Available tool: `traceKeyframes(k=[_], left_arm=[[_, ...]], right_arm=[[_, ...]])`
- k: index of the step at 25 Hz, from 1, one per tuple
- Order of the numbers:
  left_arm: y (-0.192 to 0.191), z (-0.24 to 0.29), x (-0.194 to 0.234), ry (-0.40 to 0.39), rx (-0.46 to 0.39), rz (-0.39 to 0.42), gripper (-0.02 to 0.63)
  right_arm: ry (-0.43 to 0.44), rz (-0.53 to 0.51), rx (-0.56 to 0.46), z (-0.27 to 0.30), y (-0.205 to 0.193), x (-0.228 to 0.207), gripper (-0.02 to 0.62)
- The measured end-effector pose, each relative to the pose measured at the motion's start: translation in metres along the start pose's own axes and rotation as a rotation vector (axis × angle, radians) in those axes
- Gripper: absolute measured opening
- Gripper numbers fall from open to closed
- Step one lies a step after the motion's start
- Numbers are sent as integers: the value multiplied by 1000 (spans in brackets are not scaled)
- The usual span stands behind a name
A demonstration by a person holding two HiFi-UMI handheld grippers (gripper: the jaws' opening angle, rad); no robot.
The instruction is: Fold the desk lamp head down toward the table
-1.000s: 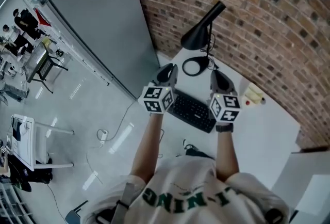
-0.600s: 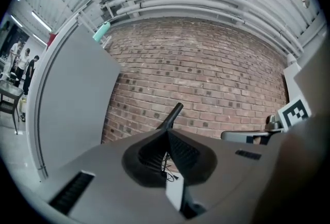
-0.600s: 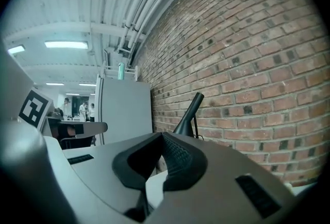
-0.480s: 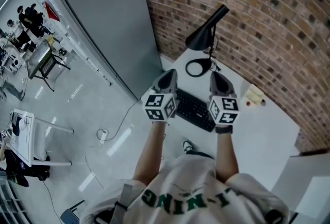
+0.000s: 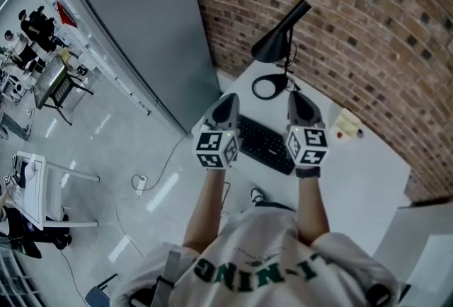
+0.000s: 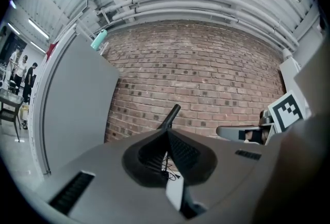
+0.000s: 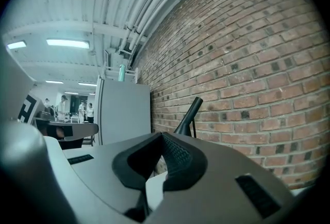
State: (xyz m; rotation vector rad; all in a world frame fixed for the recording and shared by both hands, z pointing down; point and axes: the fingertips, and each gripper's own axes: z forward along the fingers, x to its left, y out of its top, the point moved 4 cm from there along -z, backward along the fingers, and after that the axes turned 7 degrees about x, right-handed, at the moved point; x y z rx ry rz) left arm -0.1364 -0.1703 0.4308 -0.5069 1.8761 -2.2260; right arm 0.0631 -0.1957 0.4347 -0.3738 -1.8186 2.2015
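One desk lamp point(image 5: 272, 49); one keyboard point(image 5: 265, 146); one table point(image 5: 354, 185); two grippers: left gripper point(image 5: 228, 102), right gripper point(image 5: 301, 99).

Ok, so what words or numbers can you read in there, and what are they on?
White shirt with green print: capital letters, upside down from here, not clear enough to quote.
Black computer keyboard: key letters too small to read.
Left black-and-white marker cube and right marker cube: square patterns only, no words.
Nothing else readable.
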Motion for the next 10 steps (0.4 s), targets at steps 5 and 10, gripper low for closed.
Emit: traceKeyframes(k=[5, 10], left_arm=[[-9, 0, 3, -1, 11, -31, 2], [-15, -2, 12, 17, 39, -19, 2]], right_arm=[[13, -16, 1, 9, -4, 0, 2], [24, 11, -4, 34, -1, -10, 2]])
